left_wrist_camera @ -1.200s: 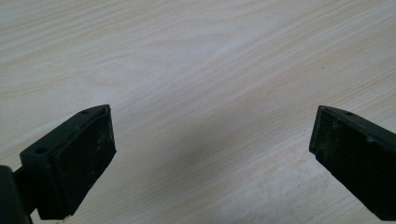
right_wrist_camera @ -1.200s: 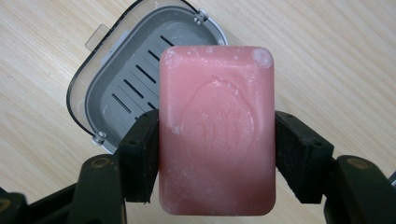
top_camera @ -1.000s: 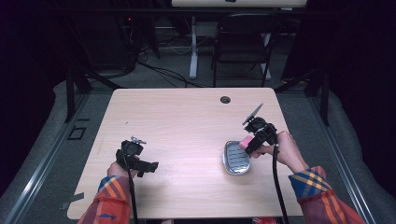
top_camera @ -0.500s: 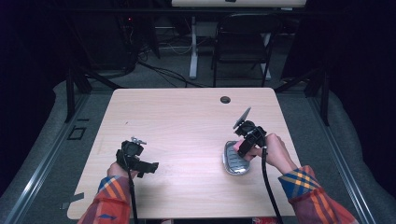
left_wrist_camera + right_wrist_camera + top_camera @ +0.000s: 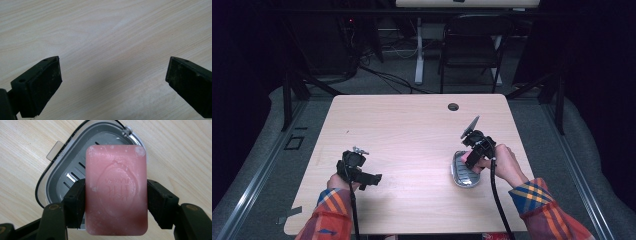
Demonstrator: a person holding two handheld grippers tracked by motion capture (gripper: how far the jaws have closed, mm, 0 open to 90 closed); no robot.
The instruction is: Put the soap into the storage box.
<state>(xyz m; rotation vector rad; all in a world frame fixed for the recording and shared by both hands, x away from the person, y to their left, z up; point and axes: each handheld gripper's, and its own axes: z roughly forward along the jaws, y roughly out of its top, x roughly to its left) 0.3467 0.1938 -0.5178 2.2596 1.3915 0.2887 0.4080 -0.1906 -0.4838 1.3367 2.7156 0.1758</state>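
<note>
Right claw (image 5: 116, 202) clamps the pink soap bar (image 5: 116, 190) across its long sides, just above the grey soap dish (image 5: 62, 170); bar looks stiff, probably slick, so mid-side grip suits; left claw (image 5: 112, 82) gapes empty.

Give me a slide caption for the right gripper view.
Right gripper clamps a pink rectangular soap bar above a grey slotted soap dish on the pale wooden table.

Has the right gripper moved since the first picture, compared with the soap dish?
Yes. The right gripper, shut on the pink soap, has shifted left and down in the high view; it is now over the soap dish instead of beside it.
</note>
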